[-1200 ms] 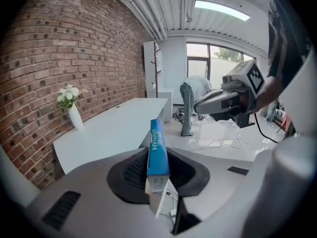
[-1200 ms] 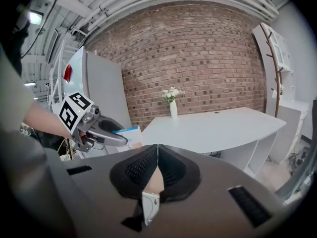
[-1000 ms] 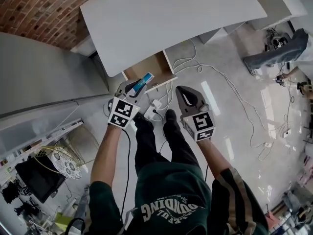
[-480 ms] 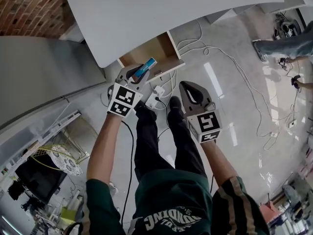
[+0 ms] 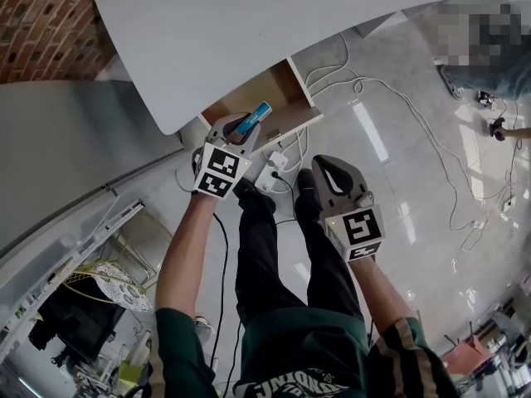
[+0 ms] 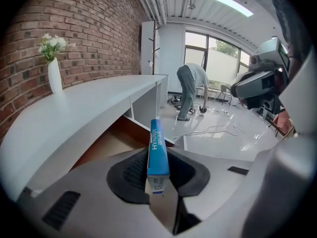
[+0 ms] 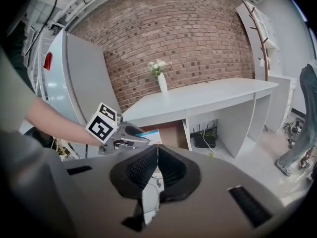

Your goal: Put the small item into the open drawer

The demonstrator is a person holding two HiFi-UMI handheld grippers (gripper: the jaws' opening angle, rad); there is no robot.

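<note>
A small blue and white box is clamped between the jaws of my left gripper, standing on edge and sticking out past the fingertips. It hangs at the front edge of the open wooden drawer under the white desk. In the left gripper view the box points at the drawer's brown inside. My right gripper hovers lower right of the drawer, shut with nothing between its pads. In the right gripper view its jaws meet, and the left gripper with the box shows ahead.
A power strip and cables lie on the glossy floor below the drawer. The person's legs stand between both grippers. A grey cabinet is at the left. A vase of flowers stands on the desk. Someone bends over far back.
Both grippers have sunk lower beside the desk. The left one still holds the blue box at the drawer's front. The right one stays shut.
</note>
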